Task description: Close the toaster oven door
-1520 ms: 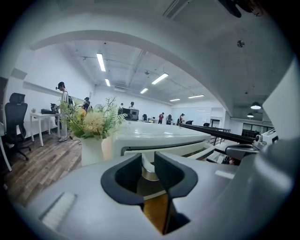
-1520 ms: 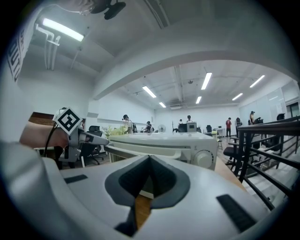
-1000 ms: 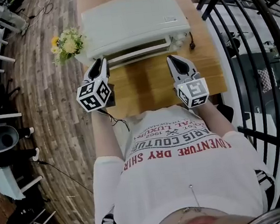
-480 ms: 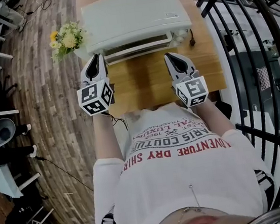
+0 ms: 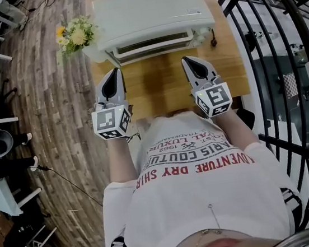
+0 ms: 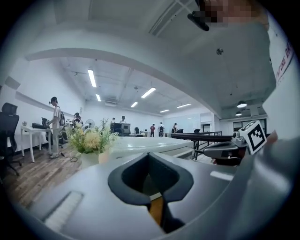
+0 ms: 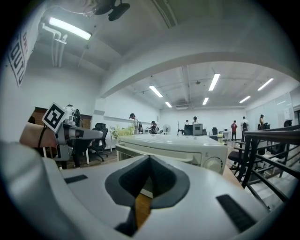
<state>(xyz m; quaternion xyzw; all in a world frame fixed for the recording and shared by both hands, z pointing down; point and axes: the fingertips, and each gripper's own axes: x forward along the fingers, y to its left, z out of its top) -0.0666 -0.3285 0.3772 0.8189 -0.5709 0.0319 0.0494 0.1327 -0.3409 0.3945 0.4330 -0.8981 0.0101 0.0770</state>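
The cream toaster oven (image 5: 151, 10) stands at the far end of the wooden table (image 5: 161, 88); its door (image 5: 152, 45) lies flat against the front. In the right gripper view the toaster oven (image 7: 180, 143) shows its front and a knob. My left gripper (image 5: 113, 74) hangs over the table's left edge, a little short of the oven, shut with nothing between its jaws. The right gripper (image 5: 187, 62) is level with it at the right, also shut and empty. In their own views the left gripper (image 6: 149, 157) and the right gripper (image 7: 149, 159) show jaws meeting in a point.
A vase of yellow and white flowers (image 5: 75, 37) stands left of the oven, also seen as flowers (image 6: 89, 139) in the left gripper view. A black metal railing (image 5: 280, 47) runs along the table's right side. Chairs and gear sit on the wood floor at left.
My left gripper has drawn back from the oven's left front corner toward the person, and its jaws have closed. The right gripper has barely moved.
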